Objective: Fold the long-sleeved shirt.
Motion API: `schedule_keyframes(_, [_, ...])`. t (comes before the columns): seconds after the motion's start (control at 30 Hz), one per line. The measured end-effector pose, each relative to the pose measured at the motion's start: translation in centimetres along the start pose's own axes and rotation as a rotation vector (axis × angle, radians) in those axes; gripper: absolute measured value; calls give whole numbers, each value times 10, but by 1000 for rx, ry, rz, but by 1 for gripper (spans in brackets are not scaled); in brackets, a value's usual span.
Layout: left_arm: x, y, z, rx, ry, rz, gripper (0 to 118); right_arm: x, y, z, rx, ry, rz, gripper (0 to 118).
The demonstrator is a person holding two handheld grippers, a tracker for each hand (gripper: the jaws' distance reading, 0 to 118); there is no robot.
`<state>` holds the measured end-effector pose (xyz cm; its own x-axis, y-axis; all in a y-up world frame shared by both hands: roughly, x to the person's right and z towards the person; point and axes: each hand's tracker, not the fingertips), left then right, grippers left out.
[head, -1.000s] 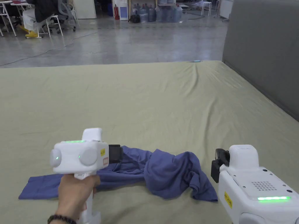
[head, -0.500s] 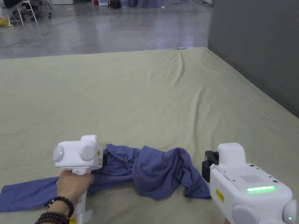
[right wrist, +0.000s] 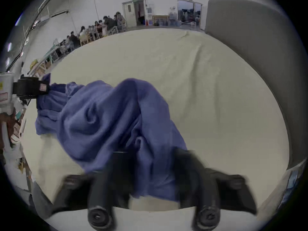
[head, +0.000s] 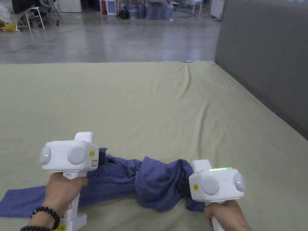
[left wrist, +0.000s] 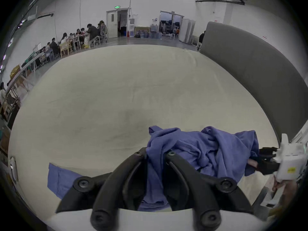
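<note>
Blue long-sleeved shirt (head: 156, 186) lying crumpled on the near part of a green sheet (head: 156, 102), bunched in a heap between the two grippers, with one flat sleeve (head: 21, 200) trailing out to the near left.

Left gripper (left wrist: 155, 154) held at the left end of the heap. Jaws drawn close together in the left gripper view, with a fold of blue cloth running up between them and both fingers (left wrist: 138, 158) pressing against it. Cloth spilling out past the tips and over to the right. From the head view, front of the left gripper (head: 101, 158) touching the far left edge of the heap.

Right gripper (right wrist: 150, 154) at the right end of the heap, blurred in its own view. Jaws standing apart, a bunch of cloth lying between them and draped over the left one; whether both press on it, cannot tell. In the head view, front of the right gripper (head: 186, 188) buried against the right side of the heap, tips hidden by the white body.

Grey padded wall (head: 264, 60) along the right side of the sheet. Shiny grey floor (head: 114, 42) beyond the far edge. People seated at tables (left wrist: 80, 36) far off to the left.
</note>
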<state>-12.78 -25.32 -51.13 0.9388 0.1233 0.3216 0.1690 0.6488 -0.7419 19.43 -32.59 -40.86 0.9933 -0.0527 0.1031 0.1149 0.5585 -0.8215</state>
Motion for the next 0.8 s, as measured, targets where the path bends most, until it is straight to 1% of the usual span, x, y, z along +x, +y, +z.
schedule_keyframes(0.03, [0,0,1,-1,0,-2,9,-2,1,-5,-6,-28,10,9])
schedule_keyframes(0.07, [-1,-2,3,0,4,-4,9,-3,0,-2,-13,-54,35,8])
schedule_keyframes(0.13, [-4,-4,9,10,6,-6,9,3,2,13,24,-25,31,8])
schedule_keyframes(0.27, [-21,2,37,123,-29,21,8,22,15,61,208,32,-40,8])
schedule_keyframes(0.3, [-26,5,46,164,-22,33,8,29,21,73,240,49,-64,8])
schedule_keyframes(0.37, [-33,13,66,208,6,26,8,40,37,94,280,70,-86,8])
schedule_keyframes(0.57, [-54,53,137,410,10,56,8,54,101,145,403,42,-45,8])
schedule_keyframes(0.7, [-61,109,181,511,28,45,8,53,164,180,500,31,-20,8])
schedule_keyframes(0.77, [-64,145,198,547,58,43,8,46,202,198,545,46,16,8])
schedule_keyframes(0.8, [-64,162,204,551,76,44,8,40,223,207,568,35,31,8])
